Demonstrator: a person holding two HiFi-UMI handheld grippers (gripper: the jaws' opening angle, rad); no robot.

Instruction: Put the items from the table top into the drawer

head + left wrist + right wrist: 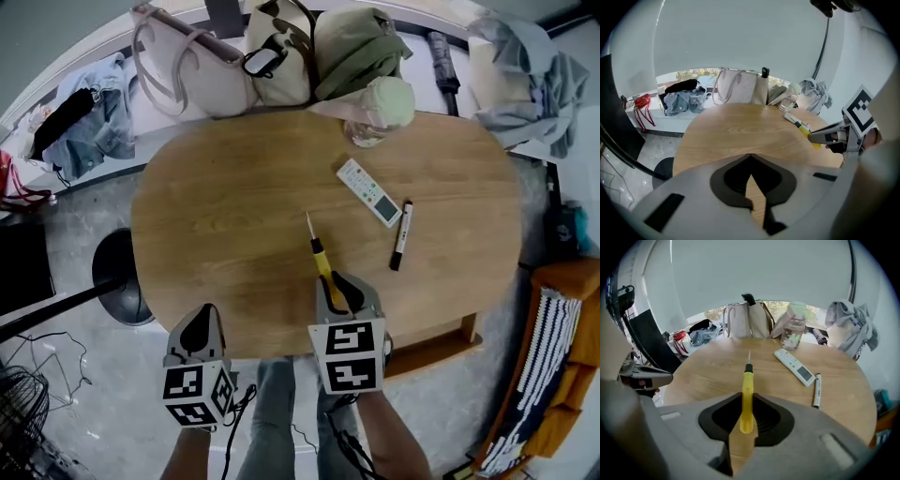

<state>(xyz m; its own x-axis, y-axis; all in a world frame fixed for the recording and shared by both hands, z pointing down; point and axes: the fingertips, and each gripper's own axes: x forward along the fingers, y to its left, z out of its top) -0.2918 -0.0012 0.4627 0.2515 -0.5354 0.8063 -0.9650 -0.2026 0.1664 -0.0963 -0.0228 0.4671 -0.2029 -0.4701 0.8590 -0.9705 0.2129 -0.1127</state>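
Screwdriver (pixel 321 255) handle half-hidden, seemingly in jaws

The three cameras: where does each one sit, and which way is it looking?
Head view: on the person's head, looking steeply down at the table; shows the left gripper, right gripper and legs.
Left gripper view: on the left gripper, looking along its shut, empty jaws across the table toward the bags; the right gripper shows at right.
Right gripper view: on the right gripper, looking along jaws shut on a yellow screwdriver.
Shared: head and right gripper views both show the screwdriver, remote control and marker.
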